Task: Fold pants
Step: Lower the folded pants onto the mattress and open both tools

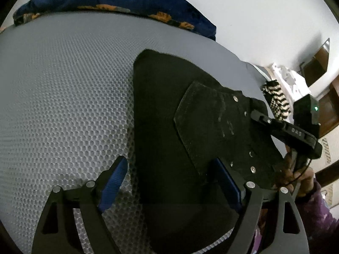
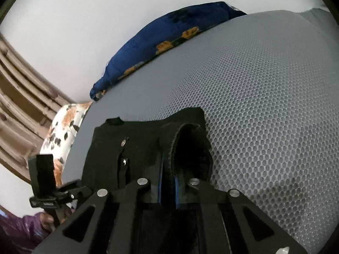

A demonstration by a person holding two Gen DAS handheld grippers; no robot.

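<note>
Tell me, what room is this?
Probably a bedroom: the black pants lie on a grey honeycomb-textured mattress, with a blue flowered pillow against the white wall.

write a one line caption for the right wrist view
Right tongs shut on the edge of black pants lying on a grey mesh mattress.

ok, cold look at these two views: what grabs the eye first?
The black pants dominate, spread on the grey honeycomb mat with the pocket and rivets up. In the right wrist view the right tongs are shut on a raised fold of the pants, while the left tongs stand open astride the cloth. A blue and orange blanket lines the mat's far edge.
</note>
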